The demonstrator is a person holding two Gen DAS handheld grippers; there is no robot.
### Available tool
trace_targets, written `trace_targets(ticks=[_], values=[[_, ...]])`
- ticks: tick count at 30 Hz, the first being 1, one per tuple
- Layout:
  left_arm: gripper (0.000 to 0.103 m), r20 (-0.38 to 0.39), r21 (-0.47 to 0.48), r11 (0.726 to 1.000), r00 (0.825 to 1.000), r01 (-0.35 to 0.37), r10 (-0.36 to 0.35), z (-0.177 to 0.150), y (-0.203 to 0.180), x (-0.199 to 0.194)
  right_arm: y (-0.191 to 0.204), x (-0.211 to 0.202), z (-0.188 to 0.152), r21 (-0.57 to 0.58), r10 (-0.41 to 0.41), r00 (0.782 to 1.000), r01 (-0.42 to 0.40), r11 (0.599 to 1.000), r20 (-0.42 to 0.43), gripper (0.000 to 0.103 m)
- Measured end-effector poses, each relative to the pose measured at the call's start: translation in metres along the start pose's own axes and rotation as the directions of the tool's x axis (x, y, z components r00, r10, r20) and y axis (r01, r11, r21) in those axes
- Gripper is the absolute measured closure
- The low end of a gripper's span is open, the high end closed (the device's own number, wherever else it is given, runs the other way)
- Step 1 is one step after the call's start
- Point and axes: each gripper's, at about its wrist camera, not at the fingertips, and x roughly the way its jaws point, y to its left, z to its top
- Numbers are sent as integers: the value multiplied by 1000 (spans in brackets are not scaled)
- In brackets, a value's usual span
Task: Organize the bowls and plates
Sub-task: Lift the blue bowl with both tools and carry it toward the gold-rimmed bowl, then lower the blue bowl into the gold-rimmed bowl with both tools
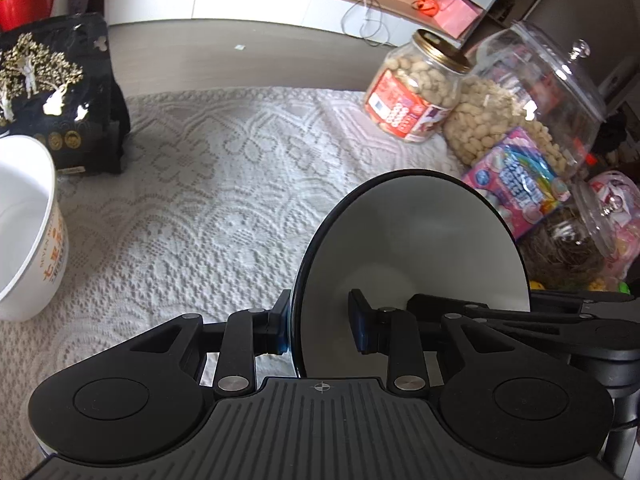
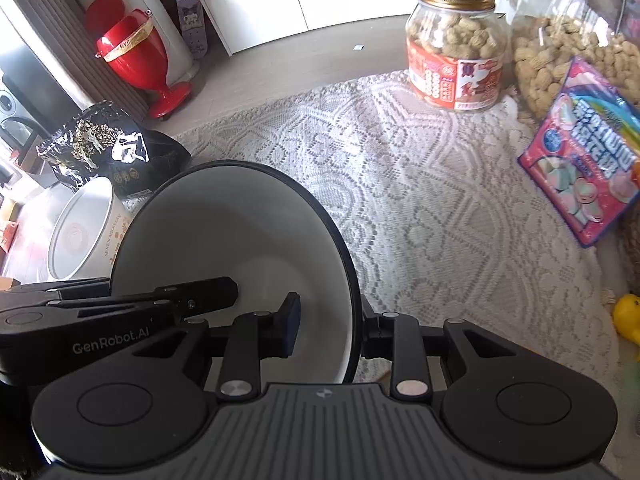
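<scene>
A bowl, black outside and white inside (image 1: 412,248), is held over the lace-covered table by both grippers at once. My left gripper (image 1: 320,330) is shut on its left rim, one finger outside and one inside. My right gripper (image 2: 330,330) is shut on the opposite rim of the same bowl (image 2: 224,232). Each gripper shows in the other's view, reaching into the bowl. A white bowl with orange lettering (image 1: 24,224) stands at the left on the table; it also shows in the right wrist view (image 2: 84,228).
A black foil bag (image 1: 56,92) lies at the far left behind the white bowl. Peanut jars (image 1: 416,88) and a pink candy bag (image 1: 516,176) stand at the right. The white lace cloth (image 1: 224,184) covers the table. A yellow toy (image 2: 628,316) sits at the right edge.
</scene>
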Motion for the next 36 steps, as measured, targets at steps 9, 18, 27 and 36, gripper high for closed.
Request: trace_targets(ticks=[9, 18, 27, 36], values=[[72, -77, 144, 975, 984, 171, -161, -48, -76, -7, -56, -71, -50, 31, -98, 995, 97, 995, 16, 75], [84, -196, 201, 959, 968, 199, -159, -75, -89, 28, -100, -43, -85, 123, -119, 990, 128, 984, -81, 76], [75, -195, 160, 963, 963, 216, -184, -64, -82, 27, -104, -51, -85, 141, -104, 994, 109, 984, -44, 76], [78, -120, 187, 950, 966, 248, -229, -53, -78, 7, -102, -60, -79, 110, -196, 981, 195, 975, 2, 73]])
